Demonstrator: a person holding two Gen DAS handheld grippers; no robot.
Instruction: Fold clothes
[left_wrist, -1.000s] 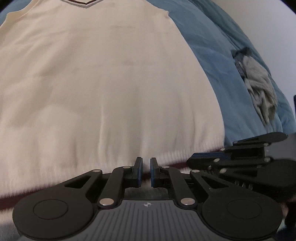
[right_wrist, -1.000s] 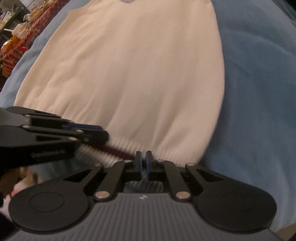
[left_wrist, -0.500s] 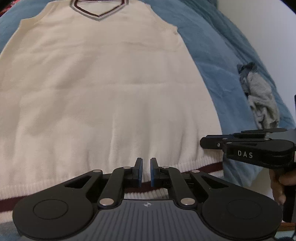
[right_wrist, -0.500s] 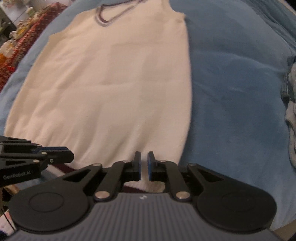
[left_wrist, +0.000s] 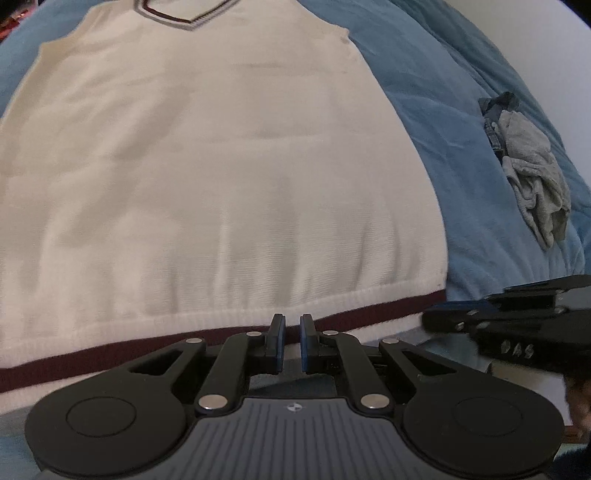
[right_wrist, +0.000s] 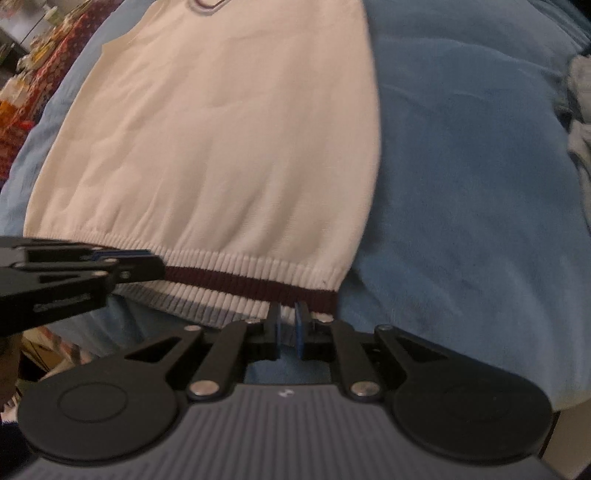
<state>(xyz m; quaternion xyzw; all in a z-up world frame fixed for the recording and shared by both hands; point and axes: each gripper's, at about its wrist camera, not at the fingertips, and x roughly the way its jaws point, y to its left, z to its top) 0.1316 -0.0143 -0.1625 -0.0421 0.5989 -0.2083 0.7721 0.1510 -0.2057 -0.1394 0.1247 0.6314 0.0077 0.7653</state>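
Soft blue blanket-covered bed surface filled both views, reaching the near edge under the grippers. Cream knitted sleeveless V-neck vest lay spread flat on it, front up, neckline at the far end, ribbed hem nearest the cameras. The vest sat toward the left of the bed in the right wrist view, with bare blue blanket to its right. Hem carried a dark maroon stripe running its full width; a grey band edged the very bottom in the right wrist view. Maroon-and-grey trim marked the V-neck.

Crumpled grey cloth pile lay on the blanket well apart from the vest, out to the right near a pale wall. Blurred colourful clutter showed past the bed's left side.

Left gripper sat at the hem around its middle, blue-padded fingers parted by a narrow gap, nothing visibly between them. Right gripper sat at the hem's right corner, fingers likewise slightly apart, tips just at the grey edge; contact with the fabric couldn't be determined. Each gripper appeared side-on in the other's view, level with the hem.
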